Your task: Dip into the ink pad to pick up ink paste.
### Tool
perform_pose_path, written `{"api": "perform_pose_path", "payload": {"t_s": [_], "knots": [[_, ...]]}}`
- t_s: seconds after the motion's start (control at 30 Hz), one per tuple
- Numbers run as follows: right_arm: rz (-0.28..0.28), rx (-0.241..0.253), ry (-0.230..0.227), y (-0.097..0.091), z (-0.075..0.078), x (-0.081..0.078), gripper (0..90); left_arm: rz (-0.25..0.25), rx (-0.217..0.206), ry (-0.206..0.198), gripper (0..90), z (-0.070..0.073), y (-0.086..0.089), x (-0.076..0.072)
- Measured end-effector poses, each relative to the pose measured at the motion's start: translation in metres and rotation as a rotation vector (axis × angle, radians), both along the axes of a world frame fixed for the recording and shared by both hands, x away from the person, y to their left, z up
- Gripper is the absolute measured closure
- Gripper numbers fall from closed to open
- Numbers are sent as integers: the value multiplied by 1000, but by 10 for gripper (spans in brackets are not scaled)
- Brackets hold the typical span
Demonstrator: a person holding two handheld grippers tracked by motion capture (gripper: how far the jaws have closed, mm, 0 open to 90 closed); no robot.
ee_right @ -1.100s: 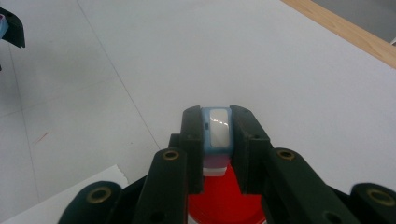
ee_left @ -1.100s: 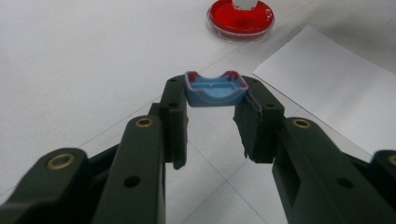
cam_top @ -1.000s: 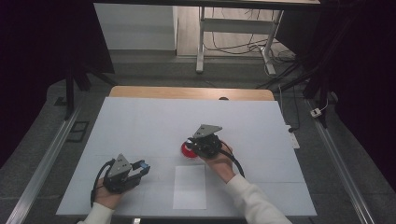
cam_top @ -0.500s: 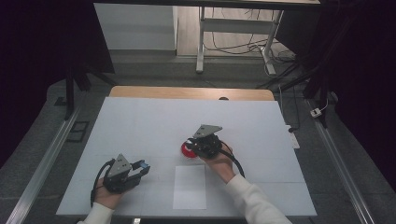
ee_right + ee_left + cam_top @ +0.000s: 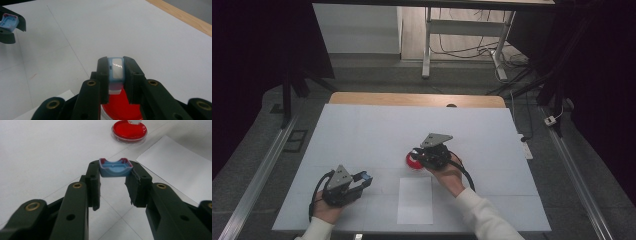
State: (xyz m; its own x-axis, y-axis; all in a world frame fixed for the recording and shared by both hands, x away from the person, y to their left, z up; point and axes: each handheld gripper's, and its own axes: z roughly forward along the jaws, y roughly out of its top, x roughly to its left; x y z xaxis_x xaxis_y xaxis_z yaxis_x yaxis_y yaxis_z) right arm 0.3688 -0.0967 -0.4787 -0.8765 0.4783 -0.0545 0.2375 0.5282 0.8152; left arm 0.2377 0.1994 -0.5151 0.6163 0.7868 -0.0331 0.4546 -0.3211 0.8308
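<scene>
My left hand-held gripper (image 5: 113,186), at the lower left of the high view, is clamped on a blue cap (image 5: 115,167), pinched at its fingertips. My right hand-held gripper (image 5: 116,75), just right of centre, grips a blue stamp (image 5: 116,70) upright over the red ink dish (image 5: 129,130). A white paper sheet (image 5: 415,200) lies on the tabletop (image 5: 362,130) just below the dish.

Three cameras on my rig.
One overhead facing the table (image 5: 362,130); two close jaw-level views sharing the red dish (image 5: 129,131).
</scene>
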Motion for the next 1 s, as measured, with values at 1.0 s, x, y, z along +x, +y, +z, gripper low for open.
{"api": "perform_pose_path", "payload": {"t_s": [1.0], "knots": [[23, 32, 23, -9, 7, -16, 748, 2, -18, -1, 643, 0, 0, 4]]}}
